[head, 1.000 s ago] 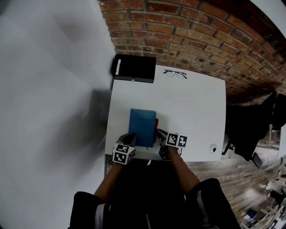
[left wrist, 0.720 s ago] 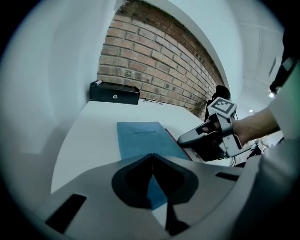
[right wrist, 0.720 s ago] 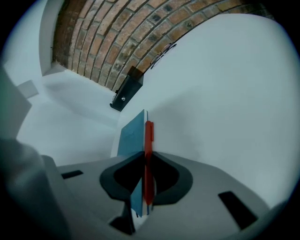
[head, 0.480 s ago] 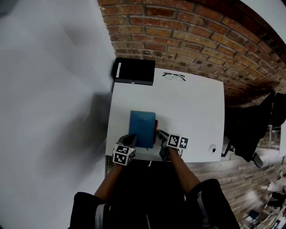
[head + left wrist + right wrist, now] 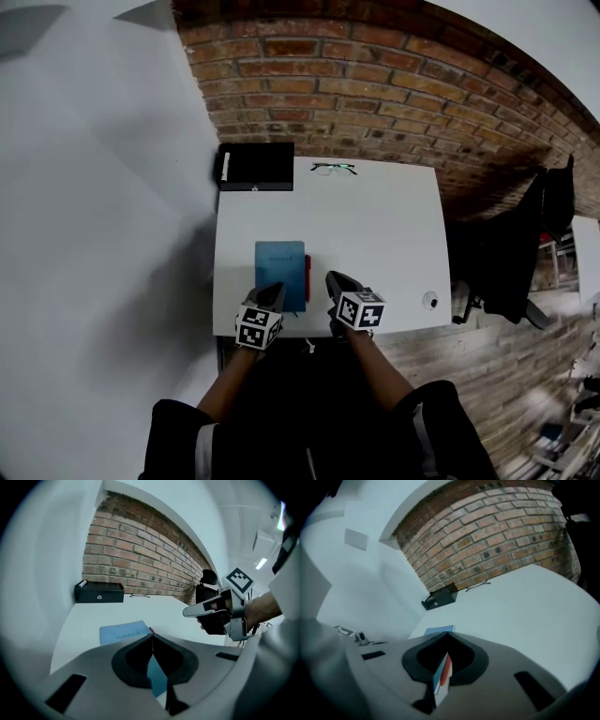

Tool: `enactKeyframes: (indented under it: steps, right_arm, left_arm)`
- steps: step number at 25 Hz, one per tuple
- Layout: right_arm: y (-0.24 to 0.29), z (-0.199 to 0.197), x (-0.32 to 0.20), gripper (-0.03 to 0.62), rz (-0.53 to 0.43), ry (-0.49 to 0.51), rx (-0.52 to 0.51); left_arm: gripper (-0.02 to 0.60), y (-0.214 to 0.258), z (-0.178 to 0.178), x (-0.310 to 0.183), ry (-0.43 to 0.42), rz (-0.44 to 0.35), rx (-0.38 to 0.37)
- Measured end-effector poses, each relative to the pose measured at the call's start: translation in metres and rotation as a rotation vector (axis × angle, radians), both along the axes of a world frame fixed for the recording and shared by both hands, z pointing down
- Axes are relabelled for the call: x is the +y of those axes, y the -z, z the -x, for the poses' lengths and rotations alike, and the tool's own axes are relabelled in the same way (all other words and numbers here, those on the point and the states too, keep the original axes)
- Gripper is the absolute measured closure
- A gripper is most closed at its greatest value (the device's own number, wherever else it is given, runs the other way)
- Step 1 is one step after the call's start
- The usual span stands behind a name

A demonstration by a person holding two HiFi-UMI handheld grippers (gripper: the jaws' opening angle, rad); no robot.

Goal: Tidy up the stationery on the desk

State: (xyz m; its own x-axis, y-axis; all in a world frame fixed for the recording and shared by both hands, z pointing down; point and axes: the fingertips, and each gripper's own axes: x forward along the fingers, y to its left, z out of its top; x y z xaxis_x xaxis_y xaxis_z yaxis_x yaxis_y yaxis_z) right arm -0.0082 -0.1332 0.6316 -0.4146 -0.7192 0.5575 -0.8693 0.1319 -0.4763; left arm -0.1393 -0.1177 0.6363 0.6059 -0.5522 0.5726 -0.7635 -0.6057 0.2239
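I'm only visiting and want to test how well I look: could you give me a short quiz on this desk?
1. True or false: the glasses lie on the notebook.
2. What lies right beside the notebook? A) a red pen B) scissors C) a cup
3. Fill in: seen from the person, the black box sits at the far ____ corner of the desk.

Key: 1 false, they lie apart at the far edge; 2 A; 3 left.
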Motion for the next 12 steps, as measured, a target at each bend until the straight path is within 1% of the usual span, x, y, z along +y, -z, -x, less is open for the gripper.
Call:
enactKeyframes:
  steps: [2,6,12]
  right_arm:
    - [0.016,-0.004,-0.001,0.572,-0.061,-0.003,0.044]
    - [0.044,-0.014,0.012,0.572,-0.144,-0.014,0.106]
    - [0.091,-0.026,0.041,0.572,-0.261,0.039,0.162]
  left_arm:
    - [0.566,0.011,-0.006,-0.003,-0.003,-0.036,0.005]
    - [0.566,0.032,-0.016,0.002,0.001,-0.084,0.009]
    - [0.566,0.070,-0.027,0.017,0.058,-0.156,0.022]
